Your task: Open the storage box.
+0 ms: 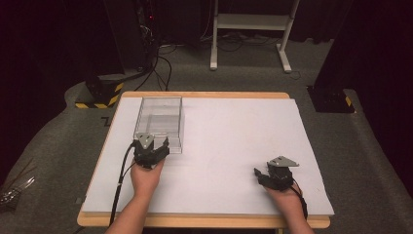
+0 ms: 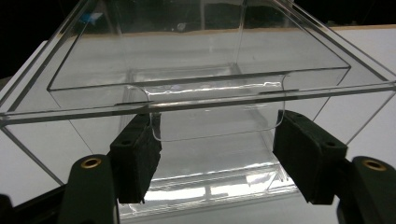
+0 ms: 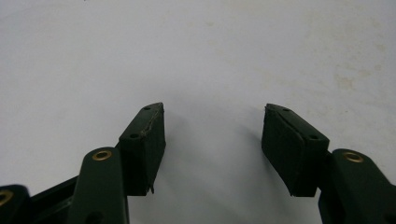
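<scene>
A clear plastic box (image 1: 159,123) stands on the left part of the white table top, empty as far as I can see. My left gripper (image 1: 155,146) is at the box's near wall, open. In the left gripper view the box (image 2: 201,88) looms close, and my open left gripper (image 2: 217,144) has a pad on each side of a curved cut-out in the near wall, neither pad pressing on it. My right gripper (image 1: 265,176) rests low at the right front of the table, open. In the right gripper view the right gripper (image 3: 212,140) stands open over bare white surface.
The white sheet (image 1: 234,146) covers a wooden table (image 1: 204,94). Beyond the table are a white frame's legs (image 1: 253,29), cables on grey carpet, and black stands with yellow-black tape (image 1: 100,92). Some clear items (image 1: 14,187) lie on the floor at far left.
</scene>
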{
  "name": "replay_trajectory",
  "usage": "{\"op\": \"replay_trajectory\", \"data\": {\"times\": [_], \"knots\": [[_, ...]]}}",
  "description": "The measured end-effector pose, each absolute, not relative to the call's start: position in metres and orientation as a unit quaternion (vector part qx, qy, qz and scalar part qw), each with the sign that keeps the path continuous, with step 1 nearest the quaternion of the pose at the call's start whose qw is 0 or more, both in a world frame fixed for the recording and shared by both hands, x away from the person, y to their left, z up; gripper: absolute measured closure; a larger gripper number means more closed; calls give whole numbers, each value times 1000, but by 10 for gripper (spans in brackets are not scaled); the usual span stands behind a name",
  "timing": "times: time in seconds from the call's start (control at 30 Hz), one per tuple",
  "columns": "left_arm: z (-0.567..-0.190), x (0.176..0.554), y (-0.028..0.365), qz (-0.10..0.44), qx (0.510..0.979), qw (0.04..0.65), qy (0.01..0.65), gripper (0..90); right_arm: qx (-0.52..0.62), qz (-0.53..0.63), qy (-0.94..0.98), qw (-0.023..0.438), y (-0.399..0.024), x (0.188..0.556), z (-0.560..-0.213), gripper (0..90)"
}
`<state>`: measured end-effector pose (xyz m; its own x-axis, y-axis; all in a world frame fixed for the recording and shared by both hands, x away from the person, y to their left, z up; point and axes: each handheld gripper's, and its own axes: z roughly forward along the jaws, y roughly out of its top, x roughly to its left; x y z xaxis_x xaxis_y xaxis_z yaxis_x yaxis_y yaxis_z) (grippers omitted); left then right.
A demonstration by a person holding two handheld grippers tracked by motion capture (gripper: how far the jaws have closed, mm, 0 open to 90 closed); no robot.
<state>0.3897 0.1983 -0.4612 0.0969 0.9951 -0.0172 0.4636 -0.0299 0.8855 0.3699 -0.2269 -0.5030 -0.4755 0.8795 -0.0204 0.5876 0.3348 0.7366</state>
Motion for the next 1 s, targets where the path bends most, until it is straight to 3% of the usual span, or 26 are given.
{"op": "replay_trajectory", "data": {"times": [1.0], "knots": [[-462,368,198,342,630,393,575,332,465,341,788,213,-227,370,-503,395]]}}
